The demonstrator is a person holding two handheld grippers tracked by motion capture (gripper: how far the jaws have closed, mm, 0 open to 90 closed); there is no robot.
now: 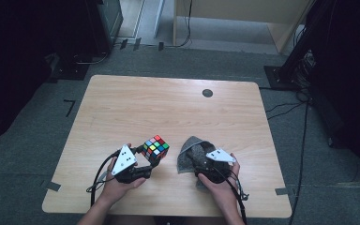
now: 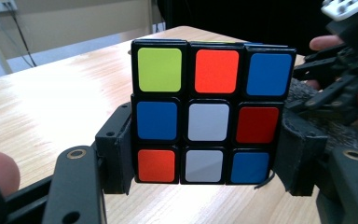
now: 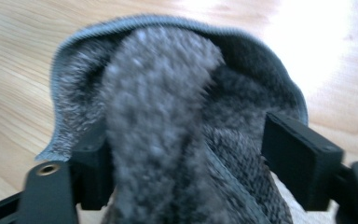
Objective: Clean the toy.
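Scrambled puzzle cube point(image 2: 208, 115), black-edged, between left gripper point(image 2: 205, 163) fingers point(image 2: 116, 149)

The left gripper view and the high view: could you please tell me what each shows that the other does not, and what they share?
Left gripper view alone: the cube's face squarely, with a green, orange and blue top row and a white centre, and the left gripper's jaws pressed against the cube's two sides.

High view alone: the whole table, a dark round spot near its far edge, the grey floor, and both hands.

Both: the cube, the grey cloth and the right gripper.
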